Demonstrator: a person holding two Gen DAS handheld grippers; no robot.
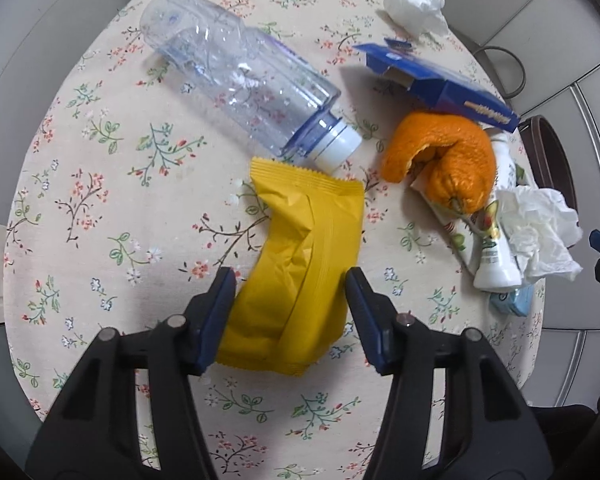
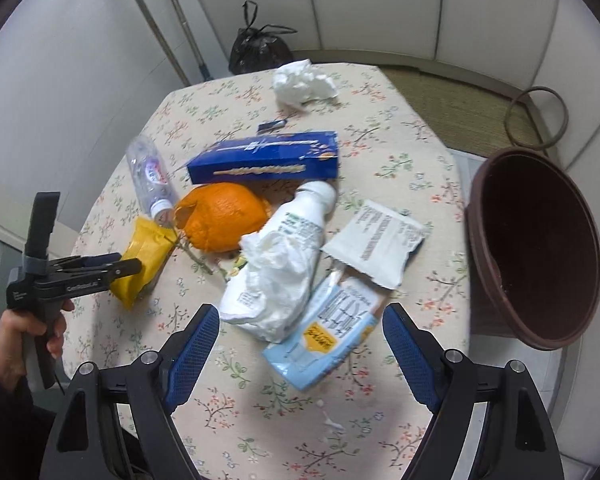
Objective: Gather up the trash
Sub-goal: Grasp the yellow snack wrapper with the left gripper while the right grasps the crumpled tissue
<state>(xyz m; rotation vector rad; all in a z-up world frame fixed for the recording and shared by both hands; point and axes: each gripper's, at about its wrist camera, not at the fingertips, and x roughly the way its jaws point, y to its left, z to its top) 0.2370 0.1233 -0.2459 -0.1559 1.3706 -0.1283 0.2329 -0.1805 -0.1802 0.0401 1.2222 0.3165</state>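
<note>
A yellow snack wrapper (image 1: 300, 264) lies on the floral table. My left gripper (image 1: 290, 284) is open, its fingers on either side of the wrapper's near half; it also shows in the right wrist view (image 2: 116, 266) at the wrapper (image 2: 144, 252). A clear plastic bottle (image 1: 236, 72), orange peel (image 1: 448, 156), blue box (image 1: 436, 80), white drink bottle (image 2: 296, 220) and crumpled tissues (image 2: 276, 276) lie around. My right gripper (image 2: 300, 344) is open over a light blue packet (image 2: 328, 336). A brown bin (image 2: 540, 248) stands at the table's right edge.
A white torn packet (image 2: 376, 244) lies beside the bin. Another tissue (image 2: 302, 82) sits at the table's far side. A black rubbish bag (image 2: 260, 48) stands on the floor behind the table (image 2: 260, 420). White walls surround the table.
</note>
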